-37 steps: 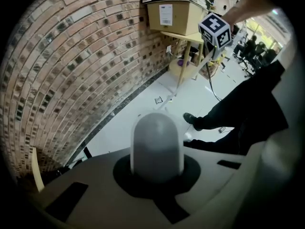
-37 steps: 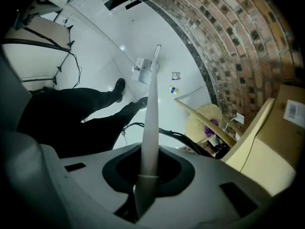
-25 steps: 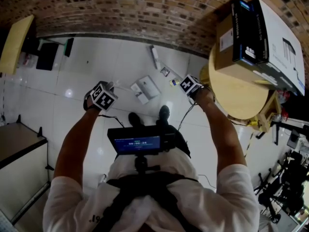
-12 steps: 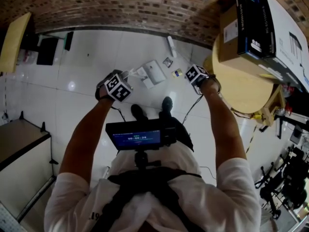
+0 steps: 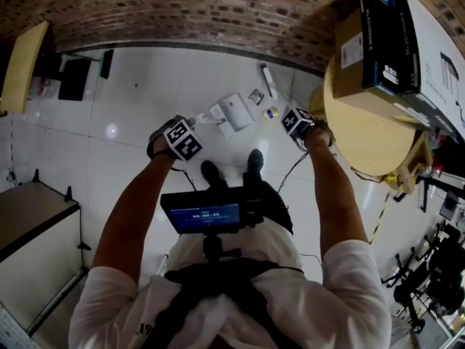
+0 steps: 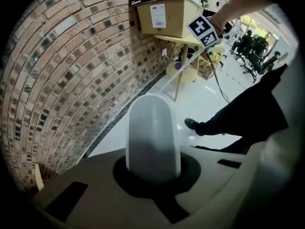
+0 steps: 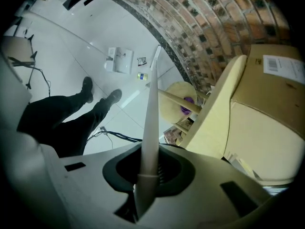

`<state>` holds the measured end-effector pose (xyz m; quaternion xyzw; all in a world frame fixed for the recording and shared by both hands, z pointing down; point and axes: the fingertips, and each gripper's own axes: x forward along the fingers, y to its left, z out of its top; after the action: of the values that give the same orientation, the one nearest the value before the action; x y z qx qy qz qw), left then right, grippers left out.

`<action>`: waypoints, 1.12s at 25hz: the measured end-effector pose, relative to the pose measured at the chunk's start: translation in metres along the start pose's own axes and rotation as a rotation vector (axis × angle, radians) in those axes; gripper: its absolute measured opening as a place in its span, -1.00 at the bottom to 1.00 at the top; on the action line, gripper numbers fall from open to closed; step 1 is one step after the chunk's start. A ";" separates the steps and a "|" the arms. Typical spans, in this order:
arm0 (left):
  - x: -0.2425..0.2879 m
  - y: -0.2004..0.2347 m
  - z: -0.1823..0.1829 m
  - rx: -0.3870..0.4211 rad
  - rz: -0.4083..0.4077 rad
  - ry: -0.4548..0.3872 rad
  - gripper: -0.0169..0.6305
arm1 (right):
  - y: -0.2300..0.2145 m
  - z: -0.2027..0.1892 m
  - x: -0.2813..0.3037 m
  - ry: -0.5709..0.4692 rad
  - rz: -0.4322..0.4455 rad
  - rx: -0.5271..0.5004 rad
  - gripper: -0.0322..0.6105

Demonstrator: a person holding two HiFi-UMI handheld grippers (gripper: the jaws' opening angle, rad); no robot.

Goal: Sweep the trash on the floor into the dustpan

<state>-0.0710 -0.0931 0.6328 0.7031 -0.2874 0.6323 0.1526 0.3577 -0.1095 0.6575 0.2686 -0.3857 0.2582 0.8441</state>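
So the dustpan handle [image 6: 151, 132] is clamped in the left gripper [image 6: 152, 173], the broom stick [image 7: 151, 109] in the right gripper [image 7: 145, 185]. Those scraps [image 5: 270, 113] beside the dustpan [image 5: 234, 110] could get flicked past it if swept hard.

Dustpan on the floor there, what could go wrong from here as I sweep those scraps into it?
1. The scraps lie between the dustpan and the round table. A wide stroke of the broom may flick them beneath the table rather than into the pan.
2. A cable hangs from the right gripper beside the person's shoes. It could snag on a step.
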 end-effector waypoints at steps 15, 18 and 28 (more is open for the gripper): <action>-0.002 -0.004 0.009 0.039 -0.058 0.007 -0.94 | 0.077 -0.002 -0.019 -0.044 0.102 -0.125 -0.77; -0.002 -0.004 0.009 0.040 -0.054 0.010 -0.94 | 0.090 0.001 -0.014 -0.076 0.109 -0.154 -0.77; 0.001 -0.002 0.010 0.042 -0.036 0.019 -0.94 | 0.089 -0.023 -0.005 -0.103 0.066 -0.324 -0.76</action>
<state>-0.0623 -0.0976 0.6322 0.7050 -0.2602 0.6420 0.1520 0.3100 -0.0312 0.6634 0.1289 -0.4739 0.2062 0.8464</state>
